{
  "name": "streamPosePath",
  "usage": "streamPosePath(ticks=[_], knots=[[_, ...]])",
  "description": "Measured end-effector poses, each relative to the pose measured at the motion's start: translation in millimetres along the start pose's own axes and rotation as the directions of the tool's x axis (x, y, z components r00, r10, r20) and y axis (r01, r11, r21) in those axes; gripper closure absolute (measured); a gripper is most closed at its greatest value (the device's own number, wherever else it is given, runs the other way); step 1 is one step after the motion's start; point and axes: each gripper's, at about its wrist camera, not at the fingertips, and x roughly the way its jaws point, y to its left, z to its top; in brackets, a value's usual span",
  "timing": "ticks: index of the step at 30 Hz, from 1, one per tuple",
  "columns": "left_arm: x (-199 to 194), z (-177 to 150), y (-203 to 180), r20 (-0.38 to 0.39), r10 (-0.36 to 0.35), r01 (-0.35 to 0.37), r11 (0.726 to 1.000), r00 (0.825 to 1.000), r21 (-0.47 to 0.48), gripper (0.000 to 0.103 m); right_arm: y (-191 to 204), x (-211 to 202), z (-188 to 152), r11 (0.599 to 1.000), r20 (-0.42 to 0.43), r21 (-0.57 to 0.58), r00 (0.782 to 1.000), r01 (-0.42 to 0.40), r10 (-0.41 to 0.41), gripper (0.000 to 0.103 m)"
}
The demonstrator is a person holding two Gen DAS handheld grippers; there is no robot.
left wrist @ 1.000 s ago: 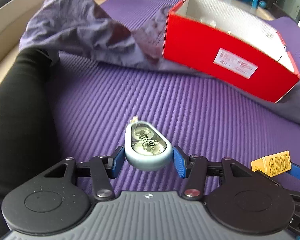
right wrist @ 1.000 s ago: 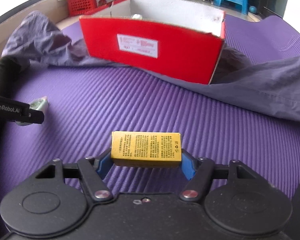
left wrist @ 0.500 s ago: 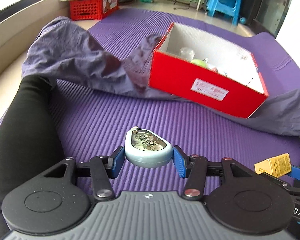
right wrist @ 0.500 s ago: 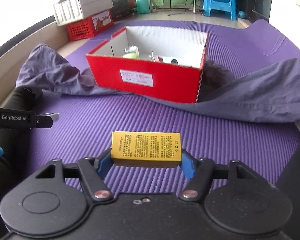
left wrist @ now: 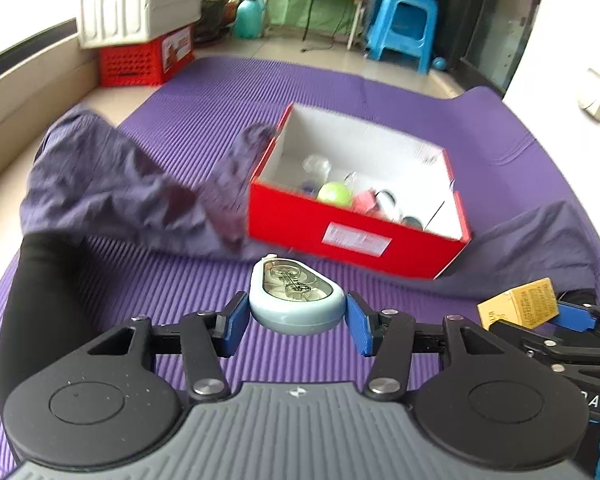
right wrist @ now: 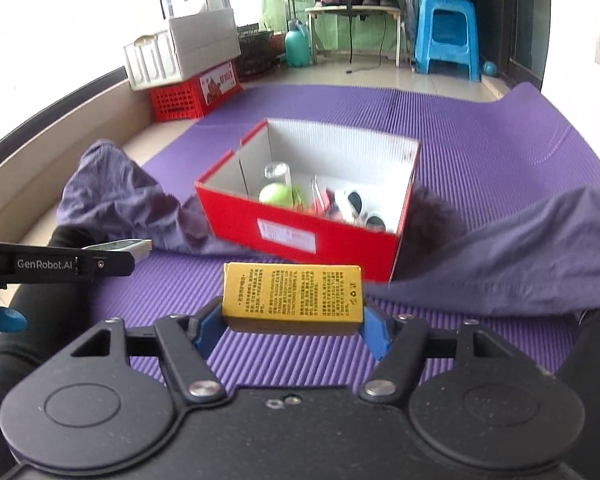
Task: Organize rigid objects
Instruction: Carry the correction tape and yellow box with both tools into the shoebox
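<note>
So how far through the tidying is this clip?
Partly done: the red box already holds a green ball and other small items. In hand: the left gripper clamps a correction tape dispenser, and the right gripper a yellow box. Both are short of the box, not yet dropped in.

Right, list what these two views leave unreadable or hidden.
- Left wrist view: label on the red box, smeared by motion blur.
- Both views: items low in the box behind the green ball, screened by the front wall.
- Right wrist view: small print on the yellow box, too fine.
</note>
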Motion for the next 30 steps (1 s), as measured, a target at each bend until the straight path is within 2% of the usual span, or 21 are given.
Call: streamPosePath(ticks=[6,14,22,30], knots=[[-3,30,-13,0.033,-0.016,0.015,0.999,0.999,0.039,0.052,-8,-4,30,1.0,0.035,0.014,0.999,-0.002,0.002,0.035],[15,68,-23,0.037,-0.007,0.004,0.997,0.999,0.076,0.052,-15,5,66,0.999,0.075,-0.002,0.996,0.05,-0.049,0.034],[42,109,-35,0.066,-0.022,0.015,0.996,0.998,0.093,0.052,-19,36,88,0.996,0.066,-0.024,0.995,0.082,-0.08,0.034],[91,136,-47,0.044,-0.027,0.022,0.995,0.999,0.1,0.052,-24,79,99,0.993,0.024,-0.049,0.994,0.106,-0.105,0.035]])
